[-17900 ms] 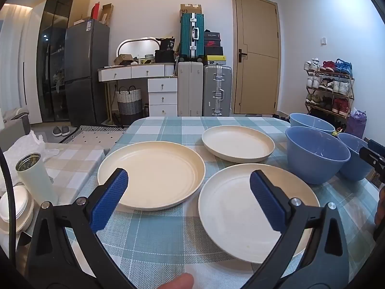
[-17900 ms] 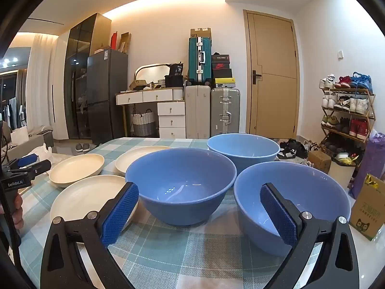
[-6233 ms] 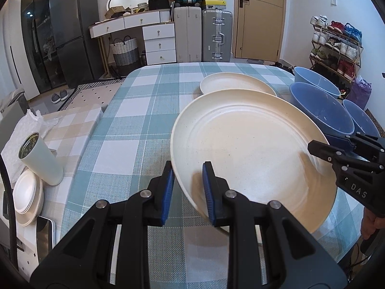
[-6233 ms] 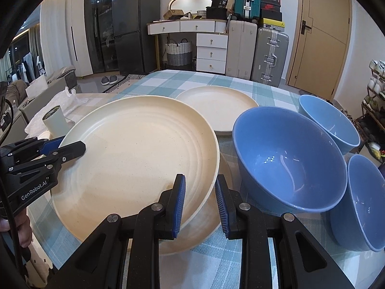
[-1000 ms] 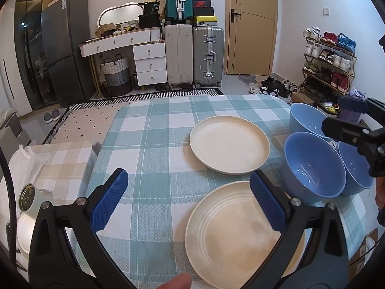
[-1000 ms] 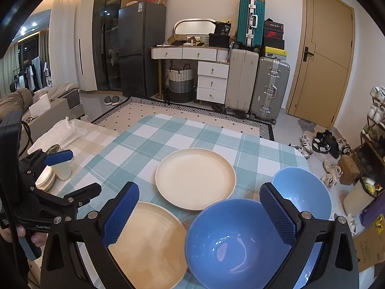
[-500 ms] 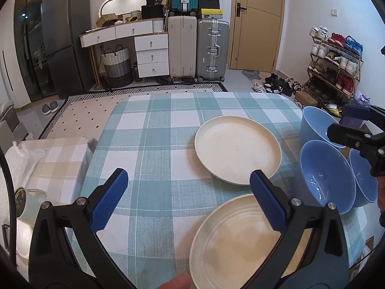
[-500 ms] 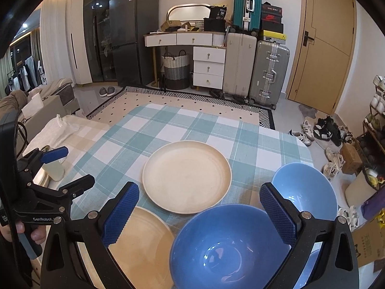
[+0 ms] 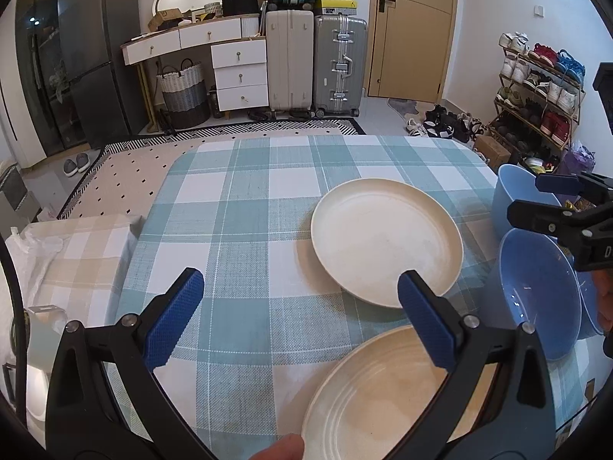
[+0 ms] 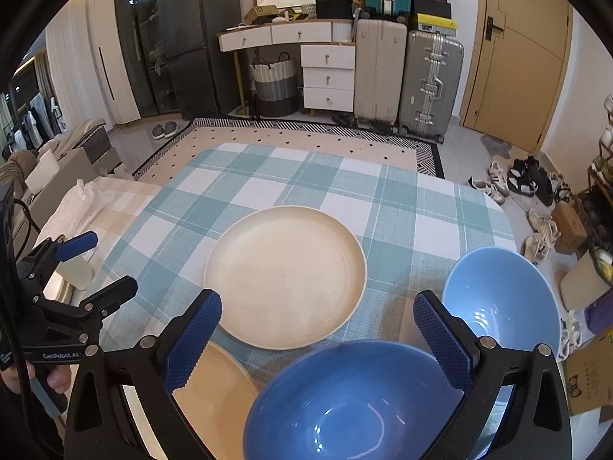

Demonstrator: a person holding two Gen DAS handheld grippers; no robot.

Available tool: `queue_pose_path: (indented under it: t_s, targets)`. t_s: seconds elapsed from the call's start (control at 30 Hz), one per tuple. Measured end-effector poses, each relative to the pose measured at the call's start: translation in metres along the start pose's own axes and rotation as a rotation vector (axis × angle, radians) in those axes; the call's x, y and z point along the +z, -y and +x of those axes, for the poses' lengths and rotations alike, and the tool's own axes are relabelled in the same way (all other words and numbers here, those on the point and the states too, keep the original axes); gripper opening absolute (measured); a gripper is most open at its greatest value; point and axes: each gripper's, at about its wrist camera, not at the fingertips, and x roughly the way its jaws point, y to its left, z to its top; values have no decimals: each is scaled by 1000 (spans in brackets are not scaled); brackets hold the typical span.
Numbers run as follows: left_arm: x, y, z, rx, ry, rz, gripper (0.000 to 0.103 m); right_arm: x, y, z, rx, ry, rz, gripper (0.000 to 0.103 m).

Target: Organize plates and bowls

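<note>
My left gripper (image 9: 297, 312) and right gripper (image 10: 316, 339) both gape wide, empty, above the table (image 9: 245, 207) | step: fetch the far plate (image 9: 385, 239) – it lies alone beyond the near stack (image 9: 383, 398), bowls (image 10: 498, 295) rightward | next: pinch its rim | versus 6.2 s ago – plate released.
</note>
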Motion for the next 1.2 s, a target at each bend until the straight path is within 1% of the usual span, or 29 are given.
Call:
queue_pose_path:
  t_s: [0.53, 1.07, 1.2]
  targets:
    - [7, 12, 57, -2, -76, 18, 101, 11, 31, 50, 15, -105, 35, 102]
    - [13, 19, 107, -22, -146, 26, 101, 23, 38, 98, 15, -216, 13, 102]
    - [13, 20, 120, -33, -168, 23, 101, 26, 43, 111, 19, -248, 27, 99]
